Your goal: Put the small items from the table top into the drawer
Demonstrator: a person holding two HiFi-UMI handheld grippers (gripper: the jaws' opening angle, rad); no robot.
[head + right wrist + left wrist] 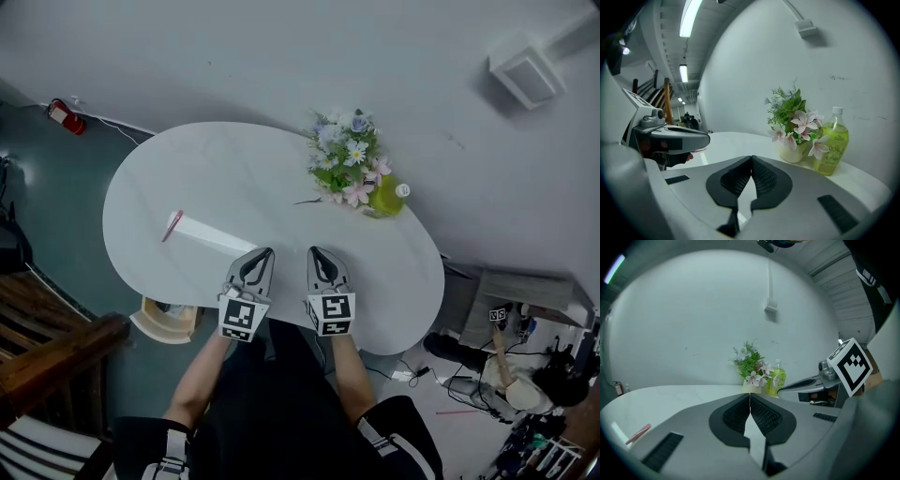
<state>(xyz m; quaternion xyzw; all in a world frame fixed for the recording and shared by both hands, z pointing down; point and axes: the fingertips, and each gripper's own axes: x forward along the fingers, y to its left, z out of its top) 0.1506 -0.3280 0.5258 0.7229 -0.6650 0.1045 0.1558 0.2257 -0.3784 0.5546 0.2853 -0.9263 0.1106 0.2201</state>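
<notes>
Both grippers hang side by side over the near edge of the table [234, 169], pointing away from us and somewhat down.

- Left gripper [263, 253]: jaws closed pad to pad, nothing between them; its own view [750, 397] shows the ribbed pads meeting along one seam.
- Right gripper [316, 251]: the same, jaws together and empty [751, 158].

The only small loose thing we can make out on the table top is a slim pink item [172, 225], pen-like, though too small to name for sure. It lies flat, well to the left of the left gripper and a little farther up the table. From the left gripper's camera it sits low at the left edge [638, 433]. Its long axis runs roughly away from us, the far end tilted slightly right. A bright streak beside it may be glare; we cannot tell.

The flower pot [345, 159] and green bottle [386, 197] stand at the far right, near the right gripper's side.

Our judgement: the left gripper is clearly nearer the pink item and should take it. It must open first, swing left, and close across the item's narrow width. A beige thing [167, 319] shows under the table's near left edge; whether it is the drawer we cannot say.
</notes>
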